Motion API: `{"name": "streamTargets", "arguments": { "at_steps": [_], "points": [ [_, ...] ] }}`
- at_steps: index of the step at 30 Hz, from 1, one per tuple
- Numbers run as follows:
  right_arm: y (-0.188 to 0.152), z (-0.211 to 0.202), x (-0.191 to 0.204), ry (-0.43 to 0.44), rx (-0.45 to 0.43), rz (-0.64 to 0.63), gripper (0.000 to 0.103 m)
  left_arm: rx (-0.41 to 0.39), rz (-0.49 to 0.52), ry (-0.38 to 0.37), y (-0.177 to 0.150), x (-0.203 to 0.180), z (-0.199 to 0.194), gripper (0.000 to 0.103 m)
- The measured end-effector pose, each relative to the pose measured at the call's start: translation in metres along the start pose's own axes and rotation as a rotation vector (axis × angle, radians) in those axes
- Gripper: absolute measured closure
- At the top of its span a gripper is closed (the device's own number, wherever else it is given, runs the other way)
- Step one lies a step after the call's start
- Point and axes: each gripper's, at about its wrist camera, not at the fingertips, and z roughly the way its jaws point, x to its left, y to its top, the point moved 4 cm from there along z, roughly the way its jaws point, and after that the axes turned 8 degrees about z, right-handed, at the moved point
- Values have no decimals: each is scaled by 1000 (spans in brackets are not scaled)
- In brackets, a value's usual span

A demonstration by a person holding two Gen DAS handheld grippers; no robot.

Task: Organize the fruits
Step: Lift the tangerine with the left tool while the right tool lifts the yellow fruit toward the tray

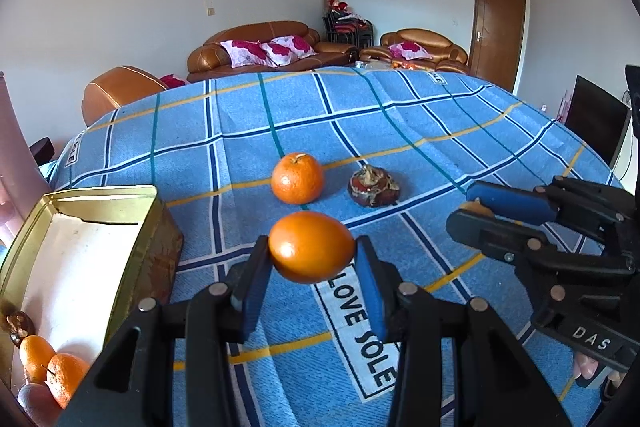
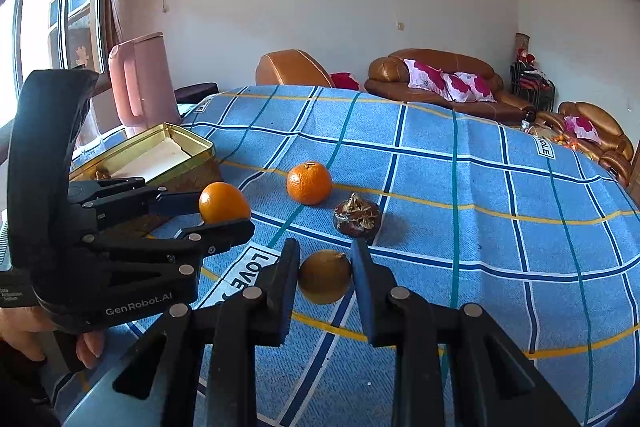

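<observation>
Left claw (image 1: pixel 312 255) gripping orange (image 1: pixel 310 246), above tablecloth (image 1: pixel 460 131)

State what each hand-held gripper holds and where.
Left hand-held gripper: smooth bright orange, pinched at its sides. Right hand-held gripper: small brownish-orange fruit, likewise.

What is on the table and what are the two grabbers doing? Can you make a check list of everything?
Surface: blue checked cloth, wrinkled, covers the table.
Job's things: gold tin, lid off, holds a few fruits at its near end; one orange and a dark wrinkled fruit sit on the cloth.
Clutter: pink jug behind the tin.
Grippers: left gripper is shut on a smooth orange; right gripper is shut on a small brownish fruit.
Cables: nothing seen on the table.
Surroundings: brown sofas with flowered cushions, a wooden door, a window.
</observation>
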Motion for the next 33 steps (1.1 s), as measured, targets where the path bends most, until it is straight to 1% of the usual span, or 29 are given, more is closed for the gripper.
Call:
{"name": "streamTargets", "arguments": {
  "at_steps": [18, 26, 33],
  "points": [
    [1, -15, 4, 15, -79, -19, 75, -105, 5, 30, 2, -2, -22, 59],
    [1, -21, 3, 27, -110, -18, 75, -168, 11, 62, 2, -2, -35, 59],
    [1, -27, 4, 33, -142, -26, 75, -203, 23, 86, 2, -4, -44, 59]
  ]
}}
